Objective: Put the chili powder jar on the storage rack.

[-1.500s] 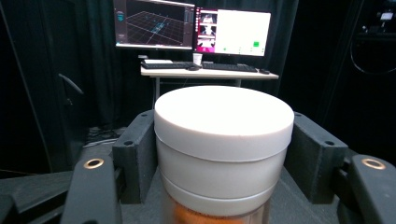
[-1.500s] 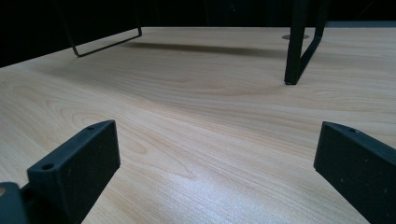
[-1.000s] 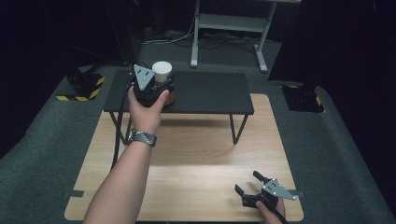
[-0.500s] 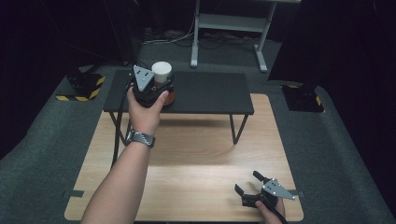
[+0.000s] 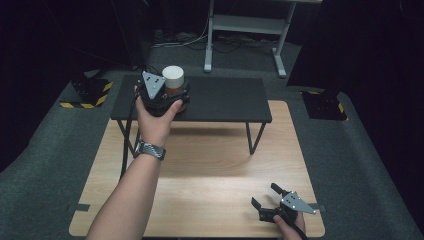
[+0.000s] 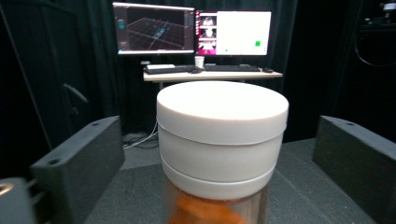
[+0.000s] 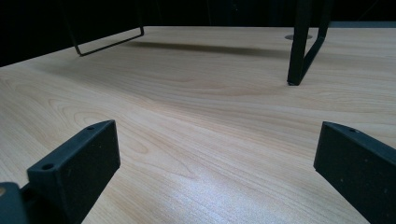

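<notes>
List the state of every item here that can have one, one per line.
jar: upright on the black shelf, standing between the left gripper's spread jaws
white lid: on the jar, closed
left gripper: open, jaws either side of the jar, gaps visible
right gripper: open, empty, low over the wooden table
monitors: switched on

A jar (image 6: 219, 154) is seen standing upright on the black shelf (image 5: 225, 97), near its left end. It is closed by a tall white round lid (image 5: 174, 77). Its body is clear, and something orange (image 6: 201, 212) is seen inside. It is flanked by two black jaws, with gaps on both sides.
</notes>
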{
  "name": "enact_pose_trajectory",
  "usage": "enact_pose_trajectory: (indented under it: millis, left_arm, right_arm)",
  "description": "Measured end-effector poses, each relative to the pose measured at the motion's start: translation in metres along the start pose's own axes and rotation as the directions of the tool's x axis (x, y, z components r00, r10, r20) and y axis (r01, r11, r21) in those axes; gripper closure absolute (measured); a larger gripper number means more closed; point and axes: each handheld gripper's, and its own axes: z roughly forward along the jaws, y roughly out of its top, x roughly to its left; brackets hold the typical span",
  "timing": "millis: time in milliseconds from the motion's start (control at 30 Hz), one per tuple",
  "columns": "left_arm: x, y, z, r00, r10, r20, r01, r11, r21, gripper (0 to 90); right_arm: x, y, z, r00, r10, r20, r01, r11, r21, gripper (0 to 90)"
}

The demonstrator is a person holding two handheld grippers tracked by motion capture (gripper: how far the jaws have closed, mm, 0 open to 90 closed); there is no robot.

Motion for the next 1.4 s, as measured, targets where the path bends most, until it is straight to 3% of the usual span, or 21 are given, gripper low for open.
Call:
enact_pose_trajectory:
  millis: [267,400,633,700,767,833,900,1067,1233,1400]
  left_arm:
    - [0.012,-0.006,-0.025,0.9991,0.008,0.041,-0.008,0.9999,-0.006,0.5]
    - [0.017,-0.018,-0.042,0.9976,0.019,0.067,-0.017,0.9993,-0.033,0.5]
    - [0.023,-0.053,-0.081,0.995,0.065,0.077,-0.058,0.9951,-0.08,0.5]
    - [0.024,-0.057,-0.085,0.9942,0.067,0.083,-0.061,0.9948,-0.081,0.5]
    - [0.029,-0.071,-0.1,0.9921,0.076,0.1,-0.066,0.9931,-0.097,0.5]
    - [0.03,-0.076,-0.104,0.9913,0.079,0.105,-0.068,0.9924,-0.103,0.5]
    - [0.034,-0.092,-0.118,0.9906,0.067,0.12,-0.052,0.9913,-0.121,0.5]
    - [0.041,-0.112,-0.134,0.9876,0.076,0.138,-0.057,0.9893,-0.135,0.5]
    - [0.045,-0.133,-0.148,0.9876,0.057,0.147,-0.04,0.9929,-0.112,0.5]
    - [0.047,-0.151,-0.157,0.9869,0.064,0.148,-0.05,0.9938,-0.099,0.5]
  right_arm:
    - [0.001,0.0,0.001,1.0,-0.006,0.003,0.006,1.0,0.003,0.0]
    - [0.001,0.001,0.001,0.9999,-0.01,0.005,0.01,1.0,0.005,0.0]
    - [0.003,0.001,0.001,0.9998,-0.015,0.014,0.015,1.0,0.01,0.0]
    - [0.004,0.001,0.001,0.9997,-0.019,0.015,0.018,1.0,0.012,0.0]
    - [0.004,0.002,0.001,0.9997,-0.02,0.017,0.02,1.0,0.012,0.0]
    - [0.004,0.002,0.001,0.9996,-0.022,0.017,0.022,1.0,0.013,0.0]
    - [0.005,0.002,0.002,0.9995,-0.023,0.021,0.023,1.0,0.014,0.0]
    - [0.005,0.001,0.001,0.9995,-0.025,0.02,0.024,1.0,0.011,0.0]
    - [0.005,0.001,0.001,0.9995,-0.025,0.02,0.024,1.0,0.012,0.0]
    - [0.005,0.001,0.001,0.9995,-0.022,0.02,0.022,1.0,0.011,0.0]
